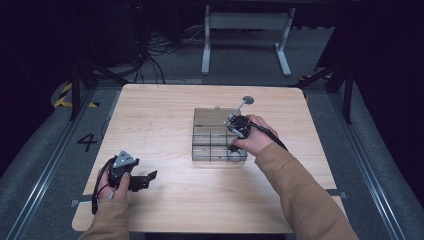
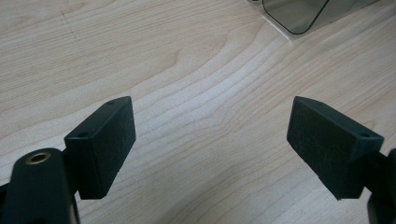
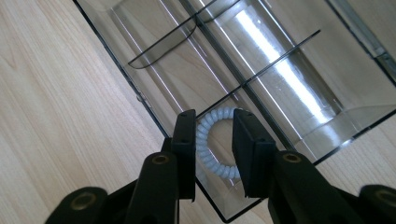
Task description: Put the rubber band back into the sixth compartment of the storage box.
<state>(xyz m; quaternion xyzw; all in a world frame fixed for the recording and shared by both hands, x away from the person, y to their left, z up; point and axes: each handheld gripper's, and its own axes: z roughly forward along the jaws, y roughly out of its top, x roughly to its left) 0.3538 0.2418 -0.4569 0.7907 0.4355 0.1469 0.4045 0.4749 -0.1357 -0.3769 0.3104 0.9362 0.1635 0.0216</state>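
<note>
Where right gripper (image 3: pixel 214 149) straddles hair tie (image 3: pixel 210 149).

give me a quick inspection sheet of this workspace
surface: wooden table, bare around the box
job's things: clear divided box; pale coil hair tie in a corner compartment
clutter: grey disc beyond the box
grippers: left hand-held gripper open, low over bare wood; right hand-held gripper in the box, jaws either side of the hair tie, contact unclear
cables: black cable on left gripper; bundle on floor
surroundings: desk frame, floor marked 4
</note>
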